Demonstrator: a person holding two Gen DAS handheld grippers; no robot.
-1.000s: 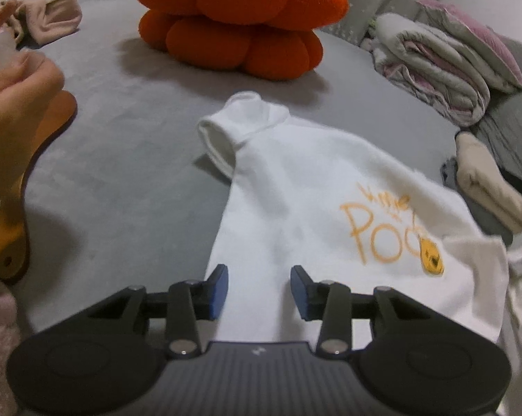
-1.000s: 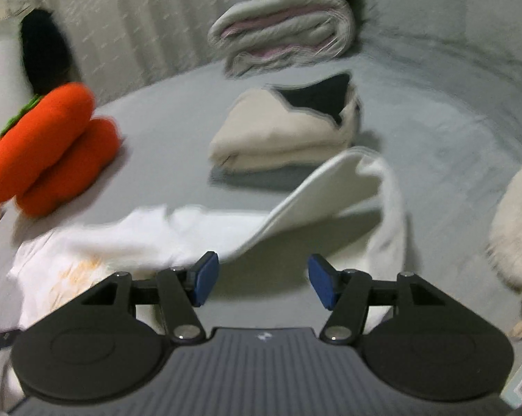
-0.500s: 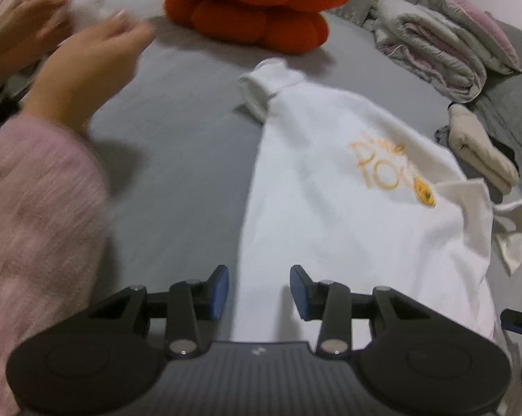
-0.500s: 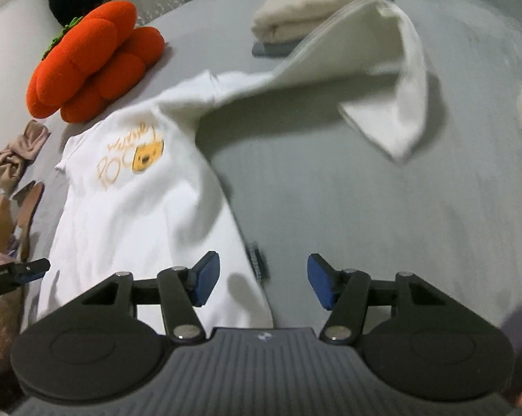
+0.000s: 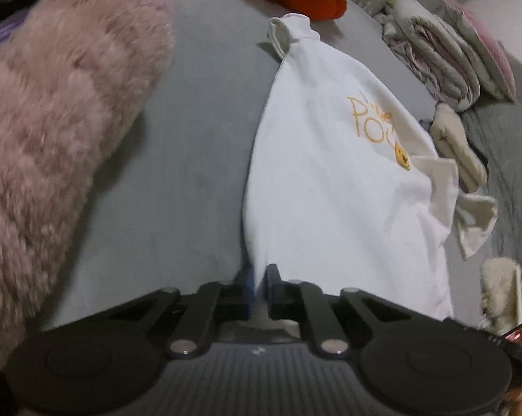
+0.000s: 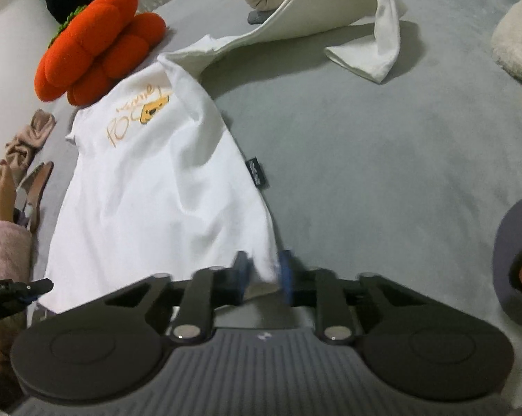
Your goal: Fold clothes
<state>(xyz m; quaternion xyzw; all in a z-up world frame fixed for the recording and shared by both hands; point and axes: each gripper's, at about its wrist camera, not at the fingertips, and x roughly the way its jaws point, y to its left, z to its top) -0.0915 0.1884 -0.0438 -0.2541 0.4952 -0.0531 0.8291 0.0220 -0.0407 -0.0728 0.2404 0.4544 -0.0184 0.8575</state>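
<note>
A white sweatshirt (image 5: 333,187) with an orange "Pooh" print lies flat on the grey bed, hem toward me. It also shows in the right wrist view (image 6: 150,180). My left gripper (image 5: 259,286) is shut on the hem's left corner. My right gripper (image 6: 263,272) is closed on the hem's right corner, its blue pads blurred. One sleeve (image 6: 364,27) trails to the far right, folded over itself. The other sleeve (image 5: 288,34) points toward the orange cushion.
An orange pumpkin cushion (image 6: 98,41) sits beyond the collar. Folded beige clothes (image 5: 458,145) and a rolled blanket (image 5: 444,52) lie at the right. A person's pink fluffy sleeve (image 5: 63,121) fills the left. A wooden paddle (image 6: 35,187) and a fluffy cream item (image 6: 517,38) lie at the edges.
Both grippers moved down to the sweatshirt's hem and closed on its two corners. The pink-sleeved arm moved in close at the left.
</note>
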